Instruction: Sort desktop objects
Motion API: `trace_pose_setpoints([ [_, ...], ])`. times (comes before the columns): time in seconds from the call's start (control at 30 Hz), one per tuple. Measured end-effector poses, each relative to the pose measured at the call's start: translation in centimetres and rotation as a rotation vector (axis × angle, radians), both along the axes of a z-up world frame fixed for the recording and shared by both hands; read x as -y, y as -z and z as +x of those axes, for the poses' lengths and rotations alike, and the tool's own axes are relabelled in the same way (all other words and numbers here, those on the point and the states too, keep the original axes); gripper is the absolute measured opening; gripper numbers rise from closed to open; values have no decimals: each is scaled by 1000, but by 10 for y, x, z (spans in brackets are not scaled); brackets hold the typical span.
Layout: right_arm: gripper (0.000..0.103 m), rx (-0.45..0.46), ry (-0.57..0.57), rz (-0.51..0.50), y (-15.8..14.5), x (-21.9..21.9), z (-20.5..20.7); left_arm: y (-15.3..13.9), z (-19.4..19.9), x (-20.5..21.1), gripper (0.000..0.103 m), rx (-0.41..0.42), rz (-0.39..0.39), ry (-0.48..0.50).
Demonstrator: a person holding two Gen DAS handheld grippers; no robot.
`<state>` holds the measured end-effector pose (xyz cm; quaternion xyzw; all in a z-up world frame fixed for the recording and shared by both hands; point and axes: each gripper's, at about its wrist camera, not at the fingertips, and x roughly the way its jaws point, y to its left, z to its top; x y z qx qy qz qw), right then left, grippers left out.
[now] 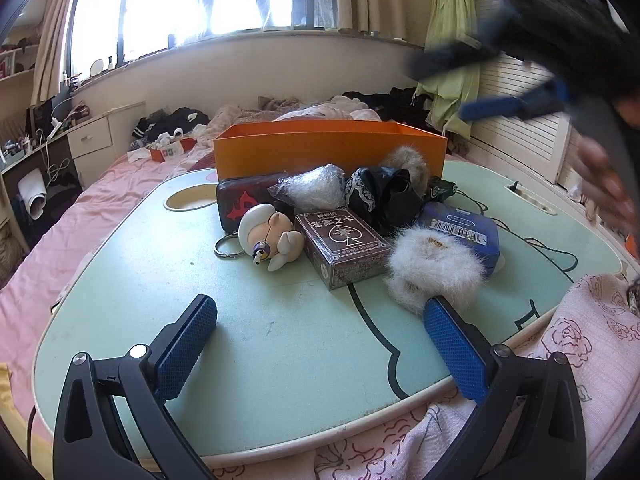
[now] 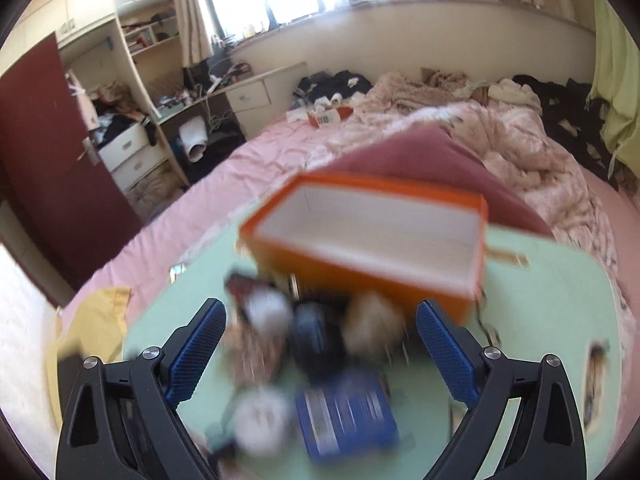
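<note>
A heap of small items sits mid-table in front of an orange box: a brown card box, a plush doll keychain, a white fluffy piece, a blue packet, a dark case, a clear bag and a black lace item. My left gripper hovers open, low over the near table, holding nothing. My right gripper is open and empty above the blurred heap, with the blue packet below it. The orange box shows a bare white inside. The right gripper appears blurred at the upper right.
The green lap table rests on a pink bed. It has a round cup recess at far left and a slot at far right. A person's hand and floral fabric lie on the right. Heaped bedding lies behind the box.
</note>
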<state>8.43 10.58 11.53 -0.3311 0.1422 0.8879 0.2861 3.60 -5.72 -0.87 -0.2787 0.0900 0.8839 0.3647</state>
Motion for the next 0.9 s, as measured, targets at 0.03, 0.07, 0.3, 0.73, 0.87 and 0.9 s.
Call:
trace_pose_setpoints([
  [0.03,97,14,7,-1,6,5,12,0,0,0,103,0,0,0],
  [0.07,97,32,18,0,14,10,23,0,0,0,103,0,0,0],
  [0.3,97,201,46,64,69,31,48,0,0,1,103,0,0,2],
  [0.73,103,234,60,62,96,23,45,-1,-2,2,103,-1,-2,7],
  [0.87,103,233,58,62,95,23,45,-1,-2,2,103,-1,-2,8],
  [0.9,103,233,58,63,95,23,46,-1,-2,2,103,-1,-2,8],
])
